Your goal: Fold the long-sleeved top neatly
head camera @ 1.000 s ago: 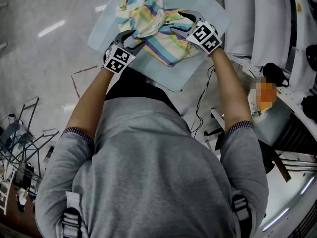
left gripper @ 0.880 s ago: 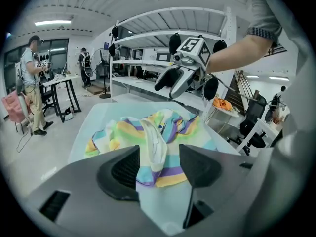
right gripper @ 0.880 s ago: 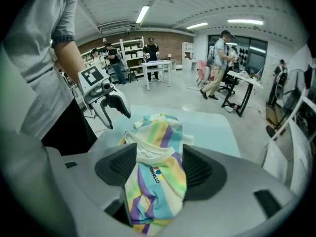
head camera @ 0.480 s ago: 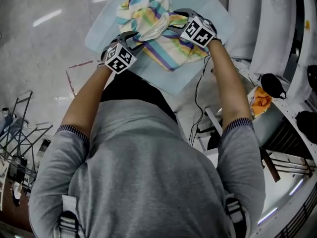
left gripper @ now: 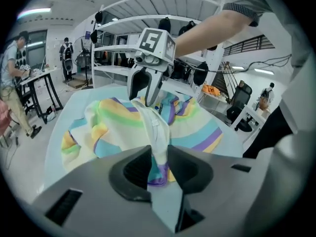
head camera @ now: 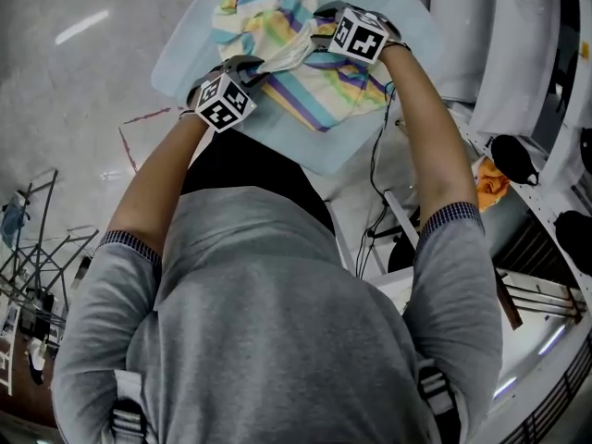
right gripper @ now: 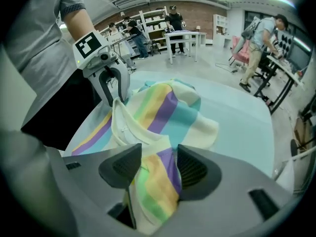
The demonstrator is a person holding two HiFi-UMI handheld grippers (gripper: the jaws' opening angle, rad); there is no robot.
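A crumpled long-sleeved top (head camera: 305, 63) with pastel stripes lies on the pale blue table (head camera: 185, 49). My left gripper (head camera: 248, 65) is at its near left edge, and its jaws have just been closing. In the left gripper view they (left gripper: 158, 166) pinch a cream band of the top (left gripper: 118, 122). My right gripper (head camera: 320, 24) is low over the far right part, also just closing. In the right gripper view, striped cloth (right gripper: 163, 107) lies flat in the gap of my right gripper (right gripper: 155, 174), unsqueezed. Each view shows the other gripper: right (left gripper: 148, 97), left (right gripper: 116, 97).
White shelving and frame parts (head camera: 518, 54) stand right of the table, with an orange object (head camera: 490, 181), black items (head camera: 513, 154) and cables (head camera: 375, 202). A metal rack (head camera: 37, 266) stands on the floor at the left. People (right gripper: 259, 48) work at tables in the background.
Both grippers have come down onto the top, the right one also shifting toward the far side. The left jaws now meet on the cloth's edge.
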